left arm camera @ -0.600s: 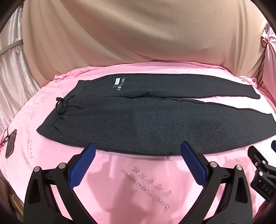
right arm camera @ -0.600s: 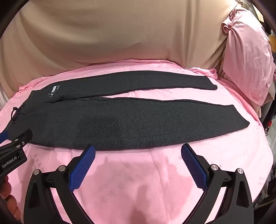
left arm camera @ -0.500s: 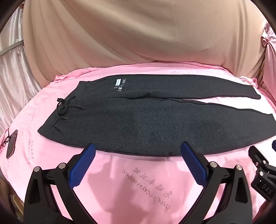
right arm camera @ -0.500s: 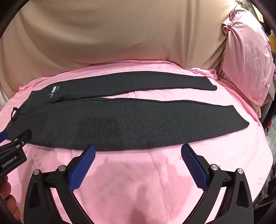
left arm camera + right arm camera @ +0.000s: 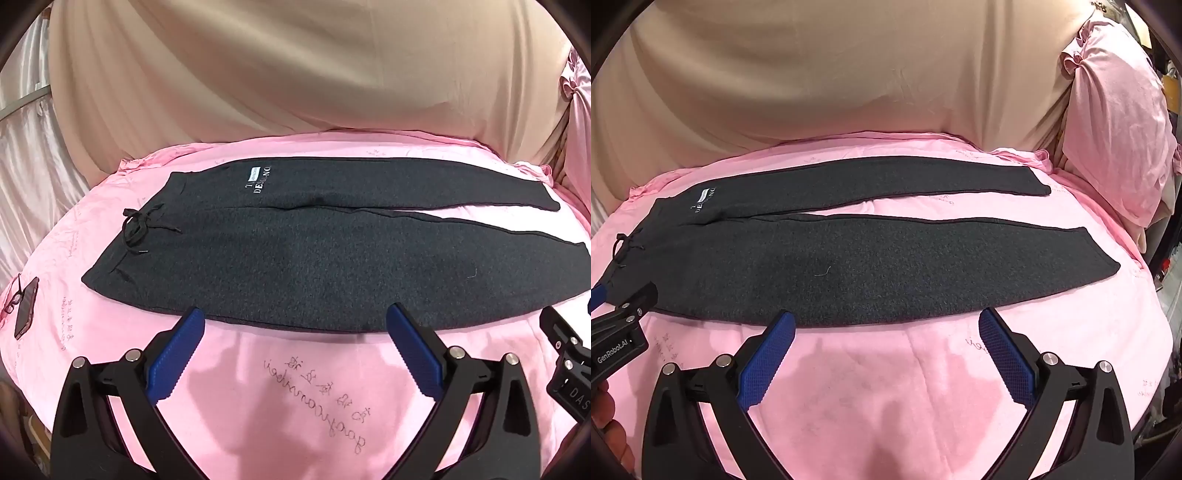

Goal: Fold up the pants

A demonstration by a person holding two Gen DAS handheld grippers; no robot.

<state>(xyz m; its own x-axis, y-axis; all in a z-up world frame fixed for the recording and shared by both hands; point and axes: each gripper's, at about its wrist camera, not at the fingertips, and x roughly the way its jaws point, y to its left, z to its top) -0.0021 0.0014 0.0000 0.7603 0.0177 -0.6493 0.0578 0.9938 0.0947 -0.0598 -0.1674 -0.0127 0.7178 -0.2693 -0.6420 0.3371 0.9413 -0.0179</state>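
Right now the dark grey soft pants (image 5: 295, 258) lie flat on the pink sheet (image 5: 295, 387). The left gripper (image 5: 295, 325) and right gripper (image 5: 886, 325) wait wide open, holding nothing. Grabbing the sheet too could mess up the fold.

matt, fuzzy dark knit pants (image 5: 314, 258) lie on a smooth pink cloth sheet (image 5: 258, 406).

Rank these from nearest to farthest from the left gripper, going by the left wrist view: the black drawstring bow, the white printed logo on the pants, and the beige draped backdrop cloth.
1. Black drawstring bow, at the waistband, ahead and left of the left gripper.
2. White printed logo, on the far leg.
3. Beige draped backdrop cloth, behind the pink sheet.
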